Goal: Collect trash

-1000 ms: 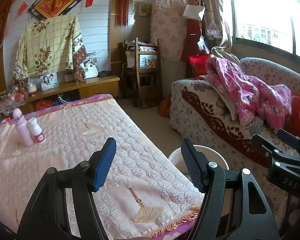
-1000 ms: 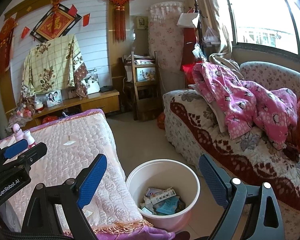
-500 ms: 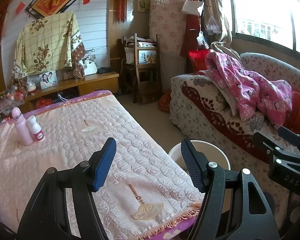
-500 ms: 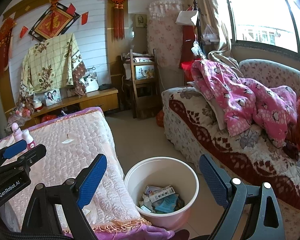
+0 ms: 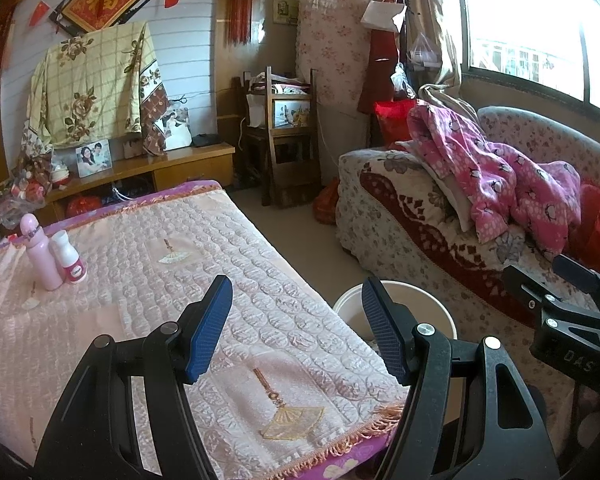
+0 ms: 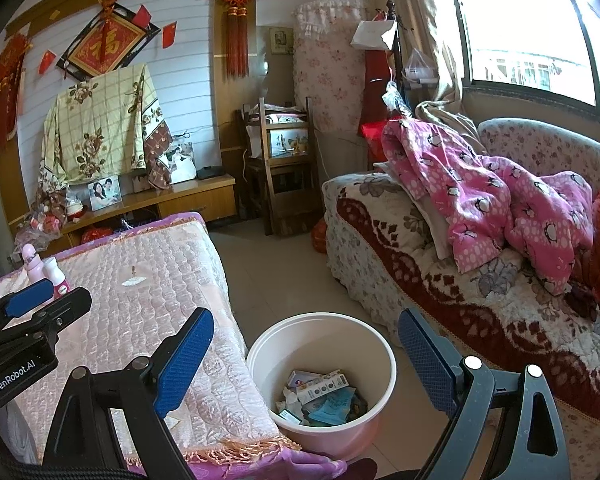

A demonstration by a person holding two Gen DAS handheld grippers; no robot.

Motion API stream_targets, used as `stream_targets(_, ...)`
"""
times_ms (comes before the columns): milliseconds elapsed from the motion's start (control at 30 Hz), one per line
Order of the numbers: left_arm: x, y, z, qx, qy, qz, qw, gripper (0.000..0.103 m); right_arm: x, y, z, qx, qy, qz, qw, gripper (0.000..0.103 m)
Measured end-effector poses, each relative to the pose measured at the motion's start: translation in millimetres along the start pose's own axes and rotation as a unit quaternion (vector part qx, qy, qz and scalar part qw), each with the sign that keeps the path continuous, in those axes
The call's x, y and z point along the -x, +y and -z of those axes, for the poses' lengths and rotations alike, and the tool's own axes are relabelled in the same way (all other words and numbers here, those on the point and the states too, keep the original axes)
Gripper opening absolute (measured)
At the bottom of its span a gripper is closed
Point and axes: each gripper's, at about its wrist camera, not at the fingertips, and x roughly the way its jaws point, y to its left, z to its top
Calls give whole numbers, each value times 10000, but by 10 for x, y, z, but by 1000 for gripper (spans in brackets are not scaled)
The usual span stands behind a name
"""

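Note:
A white trash bucket (image 6: pixel 322 334) stands on the floor between the table and the sofa, holding several boxes and wrappers (image 6: pixel 320 394). Its rim also shows in the left wrist view (image 5: pixel 396 292). My right gripper (image 6: pixel 306 354) is open and empty, above the bucket. My left gripper (image 5: pixel 296 328) is open and empty over the near right corner of the pink quilted table cover (image 5: pixel 140 280). A pink bottle (image 5: pixel 40 254) and a small white bottle (image 5: pixel 70 258) stand upright at the table's far left.
A sofa (image 6: pixel 460 288) with a pink robe (image 6: pixel 500 200) runs along the right. A wooden chair (image 6: pixel 284 172) and a low cabinet (image 6: pixel 172 200) stand at the back wall. Bare floor (image 6: pixel 268 264) lies between table and sofa.
Both grippers have drifted slightly, shifting the views a little. Both stay open and empty. Nothing on the table or in the bucket has moved.

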Motion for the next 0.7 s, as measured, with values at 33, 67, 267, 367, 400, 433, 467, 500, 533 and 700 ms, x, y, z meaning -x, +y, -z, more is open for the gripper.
stream_targets(33,-1,-1,1,3,7,-4,10000,66,0,0,1,2,4,1,10000,92)
stream_targets(67,0,-3,1,4,8,-10,10000,66,-4,-9,5,4,11,3,10000,92)
stream_targets(267,0,-22,-8,-22,13,22,10000,66,-21,-37,19,7,29,8,10000,92)
stream_targets(367,-4,-20,-7,-27,15,24,10000,66,-21,-36,19,9,33,10,10000,92)
stream_targets(400,-5,-23,-10,-25,17,26,10000,66,-23,-43,26,10,43,15,10000,92)
stream_targets(433,-4,-21,-6,-22,14,30,10000,66,-27,-42,24,7,48,13,10000,92)
stream_targets(467,-4,-24,-8,-22,15,30,10000,66,-32,-51,30,4,59,13,10000,92)
stream_targets(500,-4,-23,-7,-27,16,22,10000,66,-44,-64,36,3,69,15,10000,92)
stream_targets(533,-4,-22,-6,-25,17,24,10000,66,-48,-75,43,3,76,18,10000,92)
stream_targets(700,-22,-42,8,-23,60,49,10000,66,-59,-93,51,-3,83,18,10000,92)
